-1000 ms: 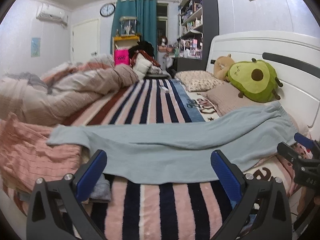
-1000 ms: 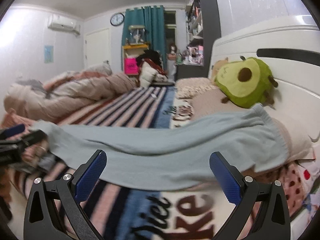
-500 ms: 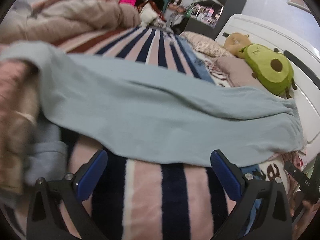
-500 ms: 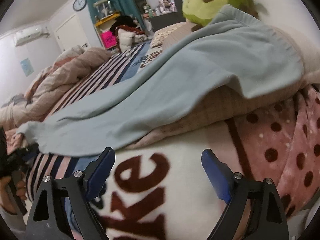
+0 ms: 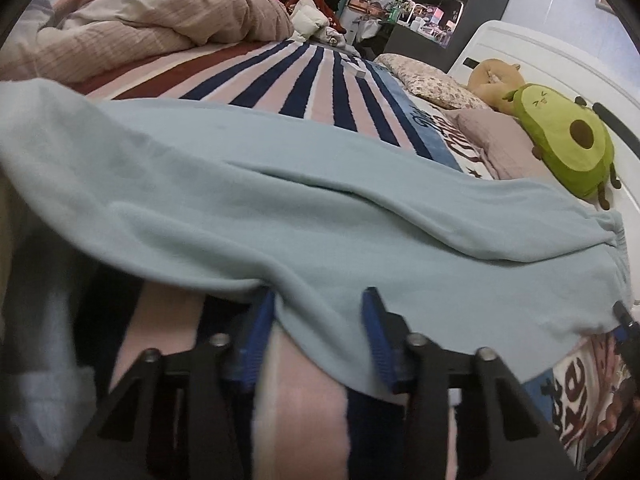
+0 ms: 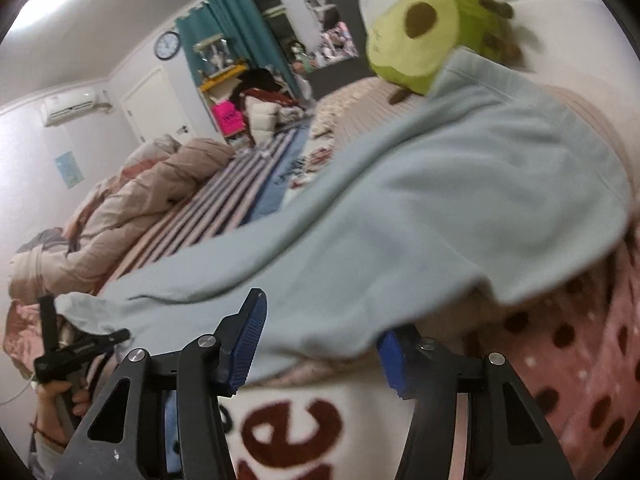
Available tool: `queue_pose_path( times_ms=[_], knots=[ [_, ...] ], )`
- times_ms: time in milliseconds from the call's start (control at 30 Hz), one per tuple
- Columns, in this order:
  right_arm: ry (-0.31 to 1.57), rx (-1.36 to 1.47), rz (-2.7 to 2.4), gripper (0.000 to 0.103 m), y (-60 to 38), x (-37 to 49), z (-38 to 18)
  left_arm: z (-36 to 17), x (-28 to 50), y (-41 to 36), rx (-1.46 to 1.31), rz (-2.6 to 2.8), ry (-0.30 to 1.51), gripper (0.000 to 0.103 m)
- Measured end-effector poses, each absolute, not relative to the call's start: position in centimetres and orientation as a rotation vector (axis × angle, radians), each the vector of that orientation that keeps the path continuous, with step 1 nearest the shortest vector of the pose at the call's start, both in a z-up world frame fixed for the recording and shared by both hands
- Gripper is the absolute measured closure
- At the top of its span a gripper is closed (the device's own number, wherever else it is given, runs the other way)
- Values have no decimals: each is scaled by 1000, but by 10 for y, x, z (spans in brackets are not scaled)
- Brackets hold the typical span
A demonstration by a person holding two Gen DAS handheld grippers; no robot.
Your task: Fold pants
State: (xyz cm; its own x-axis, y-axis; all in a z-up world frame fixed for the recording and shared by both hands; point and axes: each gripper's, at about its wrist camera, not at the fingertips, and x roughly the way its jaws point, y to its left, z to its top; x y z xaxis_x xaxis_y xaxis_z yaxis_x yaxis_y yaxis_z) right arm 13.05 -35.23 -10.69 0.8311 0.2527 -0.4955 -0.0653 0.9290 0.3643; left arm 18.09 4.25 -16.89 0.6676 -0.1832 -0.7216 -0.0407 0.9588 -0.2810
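Light blue pants (image 5: pixel 304 216) lie spread across the striped bed, legs to the left, waistband at the right by the pillows. My left gripper (image 5: pixel 318 320) is partly closed, its blue pads either side of the pants' near hem, with cloth between them. My right gripper (image 6: pixel 320 336) is partly closed too, at the near edge of the pants (image 6: pixel 420 208) by the waist end, with the hem draped between its pads. Each gripper shows small at the edge of the other's view: the right one (image 5: pixel 624 328) and the left one (image 6: pixel 80 348).
A rumpled pink duvet (image 5: pixel 152 20) is heaped at the far left of the bed. An avocado plush (image 5: pixel 568 148) and pillows (image 5: pixel 432 80) lie by the white headboard. A polka-dot blanket (image 6: pixel 568 352) covers the bed's near right part. Shelves and clutter stand at the far end.
Both grippers have dropped low and moved in to the pants' near edge. Their jaws have narrowed from wide open around the hem.
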Motion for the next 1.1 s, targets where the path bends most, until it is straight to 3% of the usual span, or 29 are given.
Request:
queue_pose_path(
  times_ms=[100, 133, 233, 567, 1100],
  knots=[
    [572, 315, 135, 95, -351, 145, -106, -165, 186, 42, -271, -80, 826, 93],
    [574, 317, 128, 97, -353, 148, -106, -163, 187, 43, -268, -82, 814, 96],
    [566, 317, 122, 99, -356, 150, -99, -149, 185, 43, -247, -85, 752, 100],
    [495, 279, 84, 101, -362, 127, -69, -91, 174, 55, -172, -110, 611, 100],
    [473, 189, 116, 102, -363, 176, -31, -56, 222, 48, -79, -106, 569, 100]
  ],
)
